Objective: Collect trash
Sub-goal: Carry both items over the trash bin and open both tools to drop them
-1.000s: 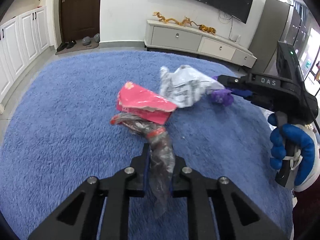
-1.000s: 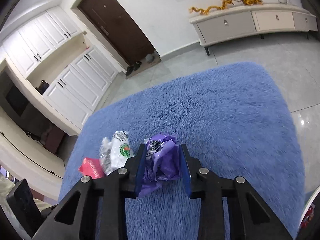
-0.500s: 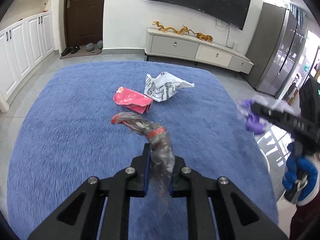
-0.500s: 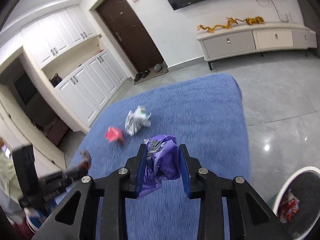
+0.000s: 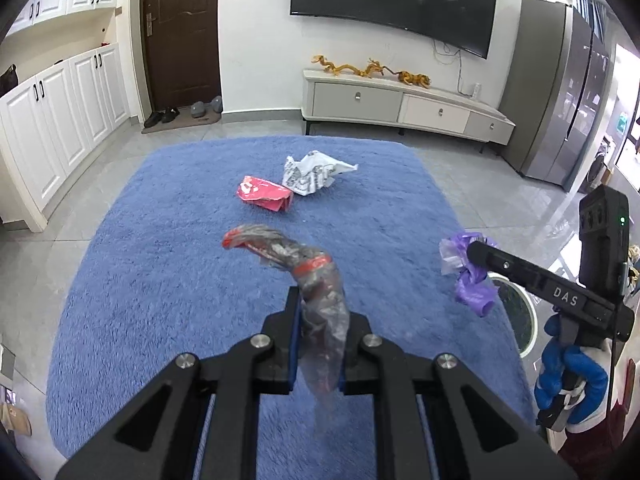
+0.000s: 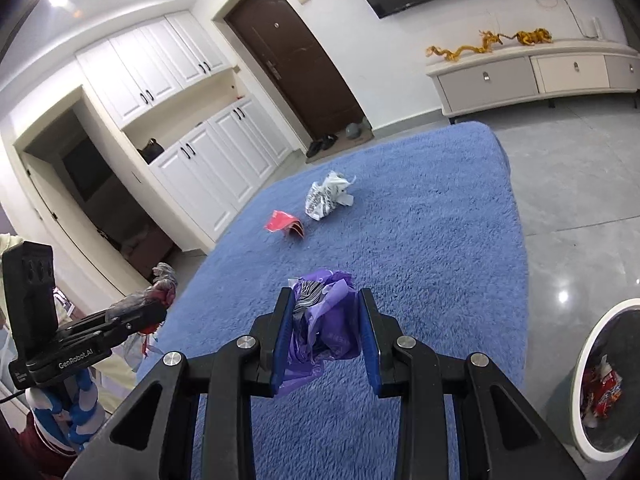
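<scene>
Showing only at right: trash bin [image 6: 576,364]; each hand-held gripper [image 5: 318,340] [image 6: 324,332] clamps a crumpled wrapper.

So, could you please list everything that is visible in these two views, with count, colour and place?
Rug: one, blue, on the grey tiled floor.
Red wrapper: one, red-pink, lying mid-rug.
White bag: one, white with dark print, beside the red wrapper.
Clear wrapper: one, greyish with red bands, held in the left gripper.
Purple bag: one, purple, held in the right gripper.
Bin: one, white rim, off the rug's near right corner, trash inside.
TV: one, black, on the wall.
Cabinet: one, white-grey, under the TV.
Door: one, dark brown.
Left gripper: black, shut.
Right gripper: black, shut.
Gloved hand: blue.
</scene>
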### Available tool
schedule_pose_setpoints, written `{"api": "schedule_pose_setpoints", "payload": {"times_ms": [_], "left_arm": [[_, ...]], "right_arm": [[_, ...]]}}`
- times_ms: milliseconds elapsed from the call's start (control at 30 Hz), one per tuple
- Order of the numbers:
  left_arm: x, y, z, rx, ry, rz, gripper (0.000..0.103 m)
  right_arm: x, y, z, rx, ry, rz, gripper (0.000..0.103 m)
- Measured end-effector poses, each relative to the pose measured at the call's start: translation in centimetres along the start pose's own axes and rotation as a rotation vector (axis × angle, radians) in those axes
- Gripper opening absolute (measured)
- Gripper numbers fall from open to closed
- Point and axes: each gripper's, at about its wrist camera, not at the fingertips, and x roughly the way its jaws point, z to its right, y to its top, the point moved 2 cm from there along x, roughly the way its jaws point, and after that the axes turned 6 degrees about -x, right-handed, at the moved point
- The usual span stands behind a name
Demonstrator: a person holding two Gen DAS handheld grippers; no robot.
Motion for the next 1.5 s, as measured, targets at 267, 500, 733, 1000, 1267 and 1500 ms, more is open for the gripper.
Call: {"api": "schedule_pose_setpoints", "payload": {"times_ms": [267,500,733,1000,1267,1500], "left_arm": [[0.0,0.0,4.3,0.06,-0.026,-0.014,0.013],[2.6,0.5,9.6,0.142,-0.066,-0.054,0.013],[5.8,1.5,16.0,0.225,-0.138,-0.097,0.013],[11.7,1.4,25.9,0.336,-0.297,-0.2,0.013],[19.1,-0.8,34.0,0.398,-0.401,-0.342,0.013],[23.3,-2.4,38.2,0.368,-0.496,-0.448,0.034]], "right_arm": [[-5.5,-0.5,2.7,0.024,-0.069,0.087,0.031],[-8.9,-1.4,7.9,0.1,-0.185,0.116,0.031],[-11.3,-3.0,14.1,0.203,-0.315,0.121,0.031],[-14.3,-6.7,22.2,0.365,-0.472,0.117,0.032],[-14.6,-9.8,29.2,0.492,-0.563,0.069,0.032],[-13.1,-10.7,31.8,0.513,-0.595,0.005,0.047]]}}
